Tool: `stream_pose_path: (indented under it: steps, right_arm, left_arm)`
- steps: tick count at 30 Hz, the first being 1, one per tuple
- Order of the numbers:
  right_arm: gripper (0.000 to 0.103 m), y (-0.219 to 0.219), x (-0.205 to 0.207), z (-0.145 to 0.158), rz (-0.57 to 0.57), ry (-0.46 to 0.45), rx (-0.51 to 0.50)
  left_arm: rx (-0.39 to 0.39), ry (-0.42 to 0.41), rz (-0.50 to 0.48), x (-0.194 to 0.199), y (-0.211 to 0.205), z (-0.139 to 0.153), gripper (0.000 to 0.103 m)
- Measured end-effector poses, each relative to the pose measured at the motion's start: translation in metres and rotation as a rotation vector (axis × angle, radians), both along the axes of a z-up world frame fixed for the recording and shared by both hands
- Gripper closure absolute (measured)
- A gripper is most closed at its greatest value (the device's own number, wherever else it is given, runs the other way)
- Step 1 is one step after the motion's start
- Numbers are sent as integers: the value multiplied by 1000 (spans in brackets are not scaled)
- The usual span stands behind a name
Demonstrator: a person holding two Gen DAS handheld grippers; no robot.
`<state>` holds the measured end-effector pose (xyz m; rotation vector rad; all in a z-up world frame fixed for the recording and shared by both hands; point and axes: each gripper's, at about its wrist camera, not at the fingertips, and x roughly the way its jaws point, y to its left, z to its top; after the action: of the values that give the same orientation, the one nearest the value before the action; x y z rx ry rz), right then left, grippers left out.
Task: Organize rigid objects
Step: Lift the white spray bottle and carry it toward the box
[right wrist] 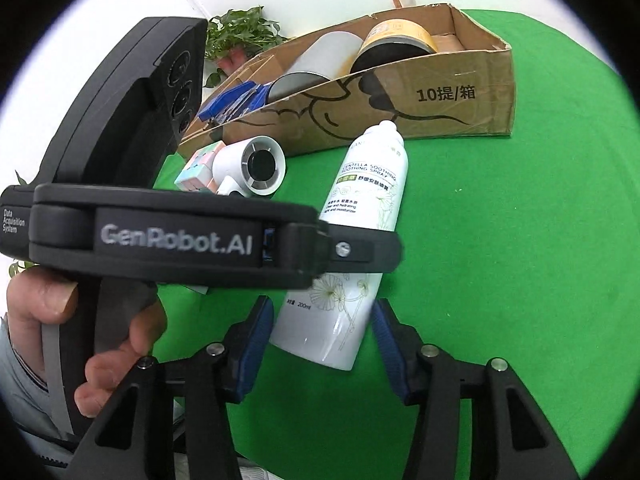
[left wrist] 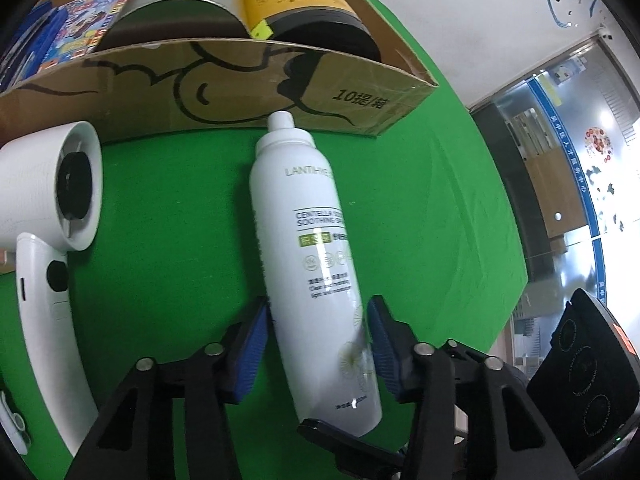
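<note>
The spray bottle [left wrist: 308, 264] is a tall white cylinder with a smooth, glossy shell, a rounded shoulder and a narrow white cap; grey lettering, a pale green label strip and faint line-drawn flowers mark its side. It lies flat on the green felt-like counter [left wrist: 160, 208], its cap pointing to twelve o'clock at the cardboard box [left wrist: 240, 88], its base at six o'clock.

The left gripper [left wrist: 318, 348] straddles the lower body; its ribbed blue fingers [left wrist: 252, 352] sit narrow on the bottle's two sides, the left one against the shell, though a firm grip on both sides cannot be told. In the right wrist view the left gripper's black arm crosses the bottle's middle, and the right gripper [right wrist: 324, 340] brackets the base, fingers half open and not pressing.

At nine o'clock of the bottle lies a white matte plastic hair dryer [left wrist: 52, 208] with a round barrel; the box is brown corrugated card with a black line drawing, holding a grey tube [right wrist: 316, 64] and a yellow-labelled jar [right wrist: 400, 40].
</note>
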<state>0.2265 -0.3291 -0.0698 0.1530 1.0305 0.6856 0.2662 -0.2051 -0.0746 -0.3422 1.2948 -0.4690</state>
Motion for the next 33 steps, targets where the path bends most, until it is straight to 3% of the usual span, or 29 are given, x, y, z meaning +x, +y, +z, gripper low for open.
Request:
stream_pose_path:
  steps: [7, 14, 21, 26, 33]
  right_arm:
    - [53, 3, -7, 9, -4, -54, -23]
    - [54, -2, -10, 60, -21, -215, -21]
    - [55, -8, 22, 114, -38, -360, -22]
    - [55, -7, 54, 130, -24, -402, -47]
    - [55, -14, 115, 134, -12, -346, -80]
  left_arm:
    - [-8, -56, 10, -10, -2, 15, 59]
    - [16, -249, 0, -16, -6, 92, 59]
    - [30, -405, -8, 11, -12, 157, 59]
    - [30, -432, 0, 47, -12, 181, 59]
    - [5, -372, 14, 129, -17, 180, 59]
